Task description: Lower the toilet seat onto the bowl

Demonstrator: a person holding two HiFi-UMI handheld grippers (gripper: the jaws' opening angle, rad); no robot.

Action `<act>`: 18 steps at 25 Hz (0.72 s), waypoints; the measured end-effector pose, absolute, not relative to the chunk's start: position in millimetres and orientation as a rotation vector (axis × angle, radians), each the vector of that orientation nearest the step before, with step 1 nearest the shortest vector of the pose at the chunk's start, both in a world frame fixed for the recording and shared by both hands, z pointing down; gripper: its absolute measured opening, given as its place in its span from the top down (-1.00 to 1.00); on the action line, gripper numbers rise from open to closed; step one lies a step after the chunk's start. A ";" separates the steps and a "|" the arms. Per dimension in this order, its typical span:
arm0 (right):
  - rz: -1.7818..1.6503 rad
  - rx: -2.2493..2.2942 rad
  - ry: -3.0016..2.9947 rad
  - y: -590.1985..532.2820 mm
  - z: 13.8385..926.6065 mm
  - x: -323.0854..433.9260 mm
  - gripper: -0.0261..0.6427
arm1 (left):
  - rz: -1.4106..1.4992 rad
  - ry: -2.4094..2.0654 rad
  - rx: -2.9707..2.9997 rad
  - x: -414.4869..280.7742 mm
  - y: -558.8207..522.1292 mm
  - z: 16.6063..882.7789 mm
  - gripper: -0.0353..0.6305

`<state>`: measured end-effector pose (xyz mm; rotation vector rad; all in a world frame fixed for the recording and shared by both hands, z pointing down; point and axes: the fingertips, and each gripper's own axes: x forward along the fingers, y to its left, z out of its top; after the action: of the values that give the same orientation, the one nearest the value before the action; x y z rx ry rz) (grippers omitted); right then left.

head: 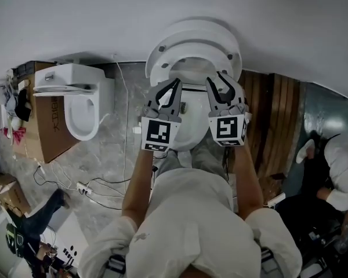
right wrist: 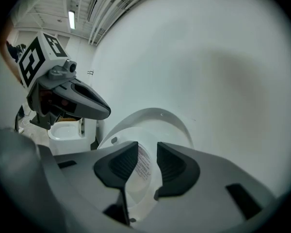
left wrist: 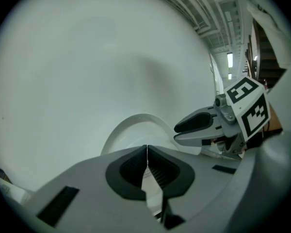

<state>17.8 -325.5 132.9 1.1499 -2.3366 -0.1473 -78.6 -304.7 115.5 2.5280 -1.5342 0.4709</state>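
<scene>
**Seat up, both claws just short of it**

The white wall [head: 75, 16] fills the top of the head view. Grey marbled floor [head: 119, 149] runs below it, with a strip of dark wood panel [head: 272, 126] to your right.

The toilet stands against the wall right in front of you. Its bowl [head: 188, 133] shows between your two forearms. The seat [head: 155, 62] is raised, leaning back towards the wall, its underside and bumpers facing you. It is not down on the bowl.

A second toilet [head: 81, 106] sits to your left, beside a cardboard box [head: 46, 123]. Cables [head: 87, 187] trail on the floor near it. Another person [head: 342, 167] crouches at the far right.

You hold both claws side by side over the bowl, tips pointing at the lower part of the seat.

- Left gripper [head: 175, 83]: jaws pressed together, nothing between them. Its own view shows the seat's arc [left wrist: 136, 120] ahead.
- Right gripper [head: 216, 79]: jaws partly apart and clamped on nothing. The seat [right wrist: 160, 118] lies ahead in its own view.

Whether either tip touches the seat cannot be told.

A small printed label [right wrist: 143, 164] shows through the gap between the right jaws.
</scene>
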 end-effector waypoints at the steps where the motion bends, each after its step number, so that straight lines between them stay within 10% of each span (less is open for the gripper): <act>1: -0.151 1.139 -2.335 -330.5 135.4 18.7 0.53 | 0.472 -1.541 2.521 -76.8 -308.0 117.1 0.84; 18: -0.204 0.937 -2.296 -387.6 184.2 16.4 0.05 | 0.496 -1.600 2.431 -59.2 -341.3 139.0 0.81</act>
<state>16.4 -387.6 184.2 0.9369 -2.2958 -0.2039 -59.2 -341.3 139.0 2.4305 -1.6004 0.4961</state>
